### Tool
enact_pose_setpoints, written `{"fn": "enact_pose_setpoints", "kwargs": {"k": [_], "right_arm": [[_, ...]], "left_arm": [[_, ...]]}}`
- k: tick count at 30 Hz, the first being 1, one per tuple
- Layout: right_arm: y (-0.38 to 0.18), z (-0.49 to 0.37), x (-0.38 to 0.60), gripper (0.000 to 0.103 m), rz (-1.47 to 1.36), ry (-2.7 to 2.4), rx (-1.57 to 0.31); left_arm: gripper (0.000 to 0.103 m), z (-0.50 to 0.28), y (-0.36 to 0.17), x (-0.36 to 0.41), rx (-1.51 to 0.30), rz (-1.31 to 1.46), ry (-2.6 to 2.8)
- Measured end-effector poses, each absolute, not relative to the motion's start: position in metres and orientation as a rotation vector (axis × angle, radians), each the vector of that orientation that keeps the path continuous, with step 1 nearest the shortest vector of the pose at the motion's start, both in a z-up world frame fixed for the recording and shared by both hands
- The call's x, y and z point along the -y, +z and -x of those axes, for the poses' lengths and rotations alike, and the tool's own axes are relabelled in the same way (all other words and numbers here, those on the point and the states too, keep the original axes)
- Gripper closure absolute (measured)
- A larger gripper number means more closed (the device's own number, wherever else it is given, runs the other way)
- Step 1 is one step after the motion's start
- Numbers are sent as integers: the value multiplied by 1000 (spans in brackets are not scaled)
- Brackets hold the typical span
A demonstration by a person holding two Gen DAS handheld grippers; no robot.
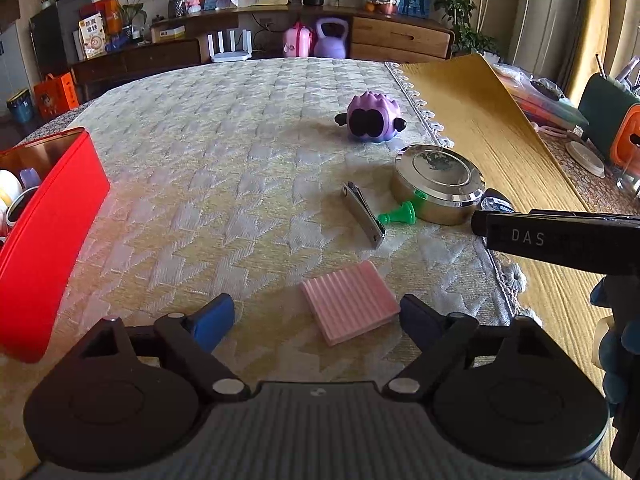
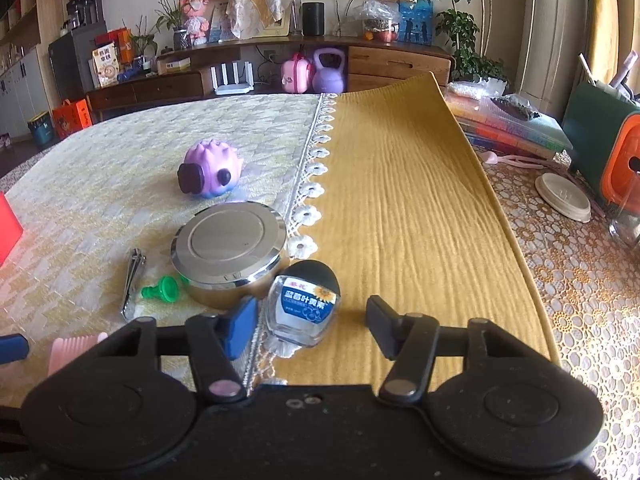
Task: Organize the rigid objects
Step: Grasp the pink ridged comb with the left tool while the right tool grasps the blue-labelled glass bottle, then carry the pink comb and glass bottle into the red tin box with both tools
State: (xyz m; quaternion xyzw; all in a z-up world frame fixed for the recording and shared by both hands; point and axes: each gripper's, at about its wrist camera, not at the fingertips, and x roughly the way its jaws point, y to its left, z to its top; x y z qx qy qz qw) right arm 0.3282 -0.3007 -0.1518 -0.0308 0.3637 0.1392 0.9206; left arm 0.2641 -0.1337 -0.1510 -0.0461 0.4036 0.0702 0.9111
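A pink ribbed block (image 1: 350, 306) lies on the pale quilted cloth between the fingers of my left gripper (image 1: 316, 320), nearer the right finger; the jaws are open and no pad presses on it. A small clear bottle with a black cap and blue label (image 2: 302, 304) lies between the fingers of my right gripper (image 2: 310, 328). Its left finger is close beside the bottle and its right finger stands apart, so it is open. Further off lie a round metal tin (image 1: 438, 184), a nail clipper (image 1: 362, 214), a green plastic piece (image 1: 398, 214) and a purple toy (image 1: 372, 120).
A red box (image 1: 48, 240) holding several items stands at the left edge. A yellow cloth (image 2: 400, 200) covers the table's right part. Beyond it lie stacked books (image 2: 512, 128), a white lid (image 2: 564, 196) and an orange and green container (image 2: 620, 160).
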Motion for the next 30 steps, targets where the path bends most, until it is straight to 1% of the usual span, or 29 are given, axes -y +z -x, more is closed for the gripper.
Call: {"fn": "enact_pose_setpoints", "kwargs": {"k": [2,4,5,6,8,9,10,21,30], "right_arm": [[-152,-327,302,51,55,290,-744],[-151,-326,302,55,48,297,-742],[-151,-326,303,59,46,299,-741],[-150,-325,302,63,44,299,-741],[-150,-324,301,64,46,295,-742],[-150,-324,302,64,45,294,-742],[-150,-323,302,64,44,292,-743],[-144,-297,305,64,28,292,-757],[-116,-259,295,64,-5,338,-730]], "left_arm": [[24,-262,-150,133,-825,89,146],[35,-261,-149,131,-821,89,146],[39,-260,-148,130,-819,93,144],[46,-260,-147,128,-818,98,138],[53,-260,-146,125,-819,102,134],[60,-260,-146,124,-819,103,133],[62,-260,-145,122,-819,101,135],[62,-253,-142,113,-809,92,97],[62,-241,-125,97,-813,112,60]]}}
